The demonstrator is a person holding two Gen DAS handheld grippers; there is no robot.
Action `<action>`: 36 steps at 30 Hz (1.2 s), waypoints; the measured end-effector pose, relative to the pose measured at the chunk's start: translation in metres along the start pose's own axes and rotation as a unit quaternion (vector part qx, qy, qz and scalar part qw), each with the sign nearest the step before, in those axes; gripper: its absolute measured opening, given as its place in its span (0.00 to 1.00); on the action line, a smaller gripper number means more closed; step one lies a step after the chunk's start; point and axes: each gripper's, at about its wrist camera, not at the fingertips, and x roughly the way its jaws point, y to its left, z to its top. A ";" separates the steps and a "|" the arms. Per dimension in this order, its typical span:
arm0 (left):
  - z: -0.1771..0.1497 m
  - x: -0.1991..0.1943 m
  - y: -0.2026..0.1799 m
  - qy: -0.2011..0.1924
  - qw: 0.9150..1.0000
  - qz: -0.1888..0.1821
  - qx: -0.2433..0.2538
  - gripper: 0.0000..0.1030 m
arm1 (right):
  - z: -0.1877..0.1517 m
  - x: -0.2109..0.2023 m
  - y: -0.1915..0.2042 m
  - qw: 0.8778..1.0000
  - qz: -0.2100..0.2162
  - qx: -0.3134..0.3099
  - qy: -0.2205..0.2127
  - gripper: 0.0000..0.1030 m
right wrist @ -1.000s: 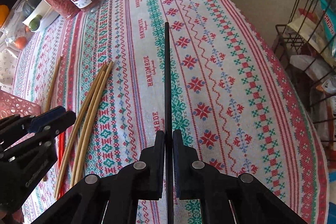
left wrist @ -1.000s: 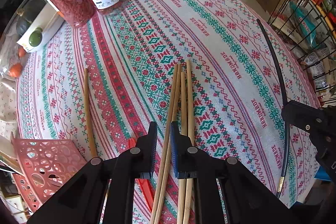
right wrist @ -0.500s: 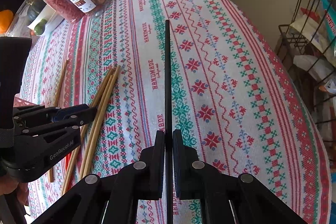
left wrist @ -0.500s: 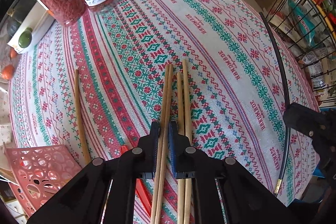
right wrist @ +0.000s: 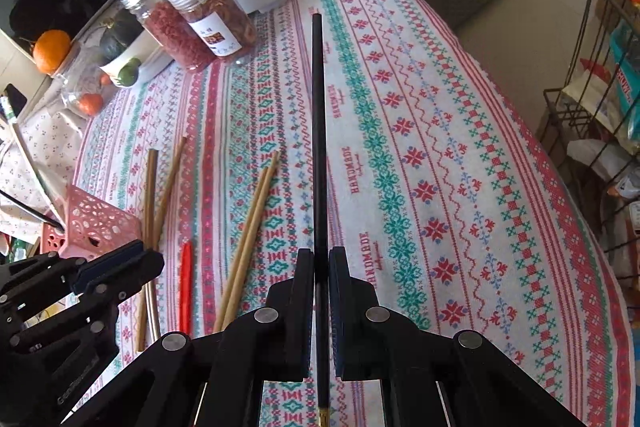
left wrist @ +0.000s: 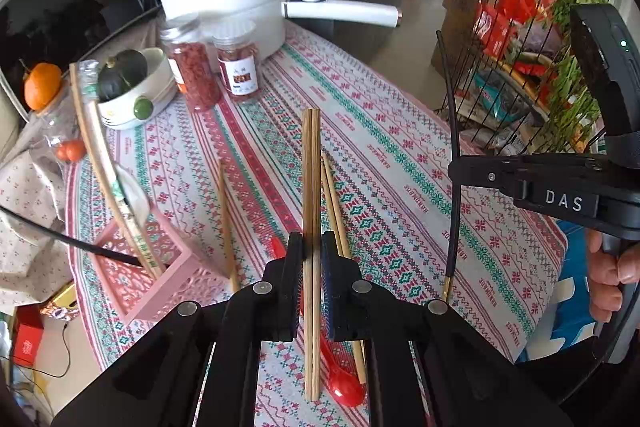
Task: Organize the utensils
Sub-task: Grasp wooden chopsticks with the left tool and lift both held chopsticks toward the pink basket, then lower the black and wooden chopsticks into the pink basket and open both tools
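Observation:
My left gripper (left wrist: 311, 251) is shut on a pair of wooden chopsticks (left wrist: 311, 183), held above the patterned tablecloth (left wrist: 400, 163). Two more wooden chopsticks (left wrist: 333, 211) lie below them, a single one (left wrist: 225, 219) lies to the left, and a red spoon (left wrist: 340, 375) sits under the fingers. The pink basket (left wrist: 132, 279) at lower left holds long utensils. My right gripper (right wrist: 321, 259) is shut on a black chopstick (right wrist: 318, 127) that points away over the cloth. The left gripper (right wrist: 120, 263) shows at that view's lower left, beside the basket (right wrist: 96, 223).
A white pot (left wrist: 232, 7) with a long handle, two jars (left wrist: 196, 75) and a bowl of produce (left wrist: 132, 91) stand at the table's far end. A wire rack (left wrist: 520, 75) full of bags stands off the right edge. A hand (left wrist: 608, 279) grips the right tool.
My left gripper has lifted and tilted up with two wooden chopsticks, leaving two on the cloth. The right gripper has risen a little, still holding the black chopstick.

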 end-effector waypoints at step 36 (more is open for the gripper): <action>-0.024 -0.117 0.119 -0.341 0.923 0.098 -0.148 0.09 | -0.013 -0.082 0.129 0.980 0.075 -0.133 -0.126 0.05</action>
